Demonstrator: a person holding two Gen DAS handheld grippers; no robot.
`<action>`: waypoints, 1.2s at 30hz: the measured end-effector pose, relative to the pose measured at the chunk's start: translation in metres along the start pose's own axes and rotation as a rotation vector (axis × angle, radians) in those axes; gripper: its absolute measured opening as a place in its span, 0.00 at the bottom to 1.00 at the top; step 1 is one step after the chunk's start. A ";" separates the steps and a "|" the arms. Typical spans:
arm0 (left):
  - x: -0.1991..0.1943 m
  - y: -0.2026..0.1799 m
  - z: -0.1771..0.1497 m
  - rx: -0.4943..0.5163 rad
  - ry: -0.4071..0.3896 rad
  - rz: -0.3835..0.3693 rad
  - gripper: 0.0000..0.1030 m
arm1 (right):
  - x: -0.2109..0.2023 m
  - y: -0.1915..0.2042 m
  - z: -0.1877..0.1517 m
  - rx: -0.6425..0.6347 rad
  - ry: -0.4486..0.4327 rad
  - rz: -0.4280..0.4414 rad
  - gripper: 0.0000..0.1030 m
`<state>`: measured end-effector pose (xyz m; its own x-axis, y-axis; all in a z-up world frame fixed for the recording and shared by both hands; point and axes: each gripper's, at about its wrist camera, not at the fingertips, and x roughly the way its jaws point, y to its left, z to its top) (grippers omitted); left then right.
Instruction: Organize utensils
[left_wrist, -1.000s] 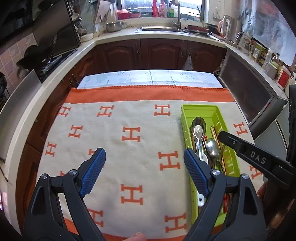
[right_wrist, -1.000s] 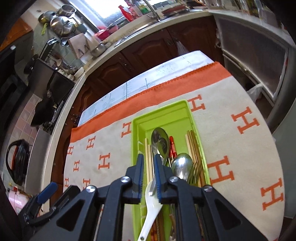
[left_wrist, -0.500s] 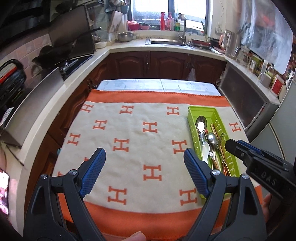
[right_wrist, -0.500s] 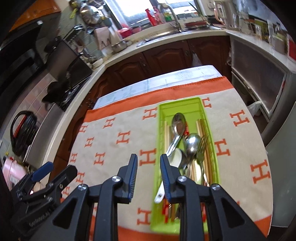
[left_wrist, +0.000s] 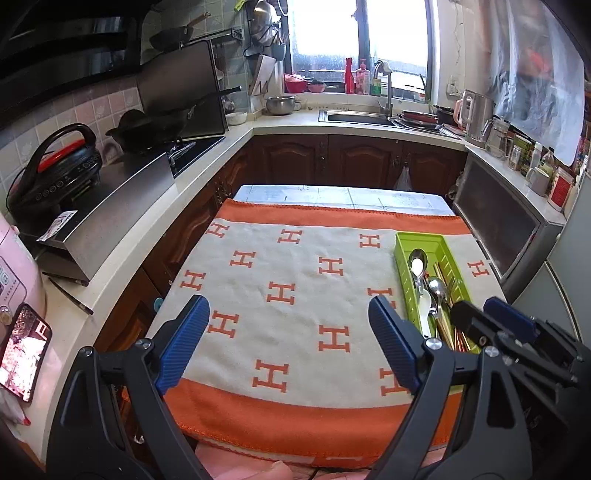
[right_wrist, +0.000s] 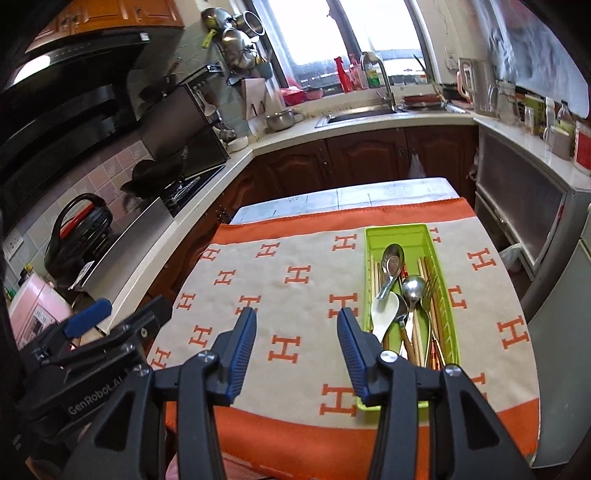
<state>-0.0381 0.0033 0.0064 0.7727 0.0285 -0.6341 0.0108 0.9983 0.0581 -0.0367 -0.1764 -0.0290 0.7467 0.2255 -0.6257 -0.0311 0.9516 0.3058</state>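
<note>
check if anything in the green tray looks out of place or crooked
Mostly tidy. In the green tray, the white spoon lies slanted, its bowl toward the left wall, and a metal spoon rests diagonally across the chopsticks.

Both grippers open, holding nothing

The left gripper (left_wrist: 288, 343) has its two blue pads spread very wide, and the gap between them is bare. Its black arms reach up from the bottom of the left wrist view, one on each side. The right gripper (right_wrist: 297, 347) is open too, but not as wide, and it also grips nothing. Each gripper shows up in the other one's camera: the right gripper (left_wrist: 491, 325) pokes in from the right edge, and the left gripper (right_wrist: 122, 317) pokes in from the left edge. They sit side by side, apart and not touching. Both point forward and tip down a little.
</note>
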 end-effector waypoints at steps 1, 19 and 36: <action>0.000 0.000 -0.001 0.002 0.003 -0.004 0.84 | -0.002 0.001 -0.001 -0.003 -0.005 -0.005 0.44; 0.016 -0.001 -0.002 0.009 0.031 -0.041 0.84 | -0.008 0.000 -0.007 0.007 -0.030 -0.017 0.44; 0.026 0.002 -0.009 -0.013 0.059 -0.069 0.84 | -0.008 0.003 -0.008 0.006 -0.028 -0.026 0.44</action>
<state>-0.0233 0.0064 -0.0169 0.7314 -0.0378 -0.6809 0.0543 0.9985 0.0029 -0.0482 -0.1738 -0.0291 0.7658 0.1946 -0.6129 -0.0077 0.9558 0.2939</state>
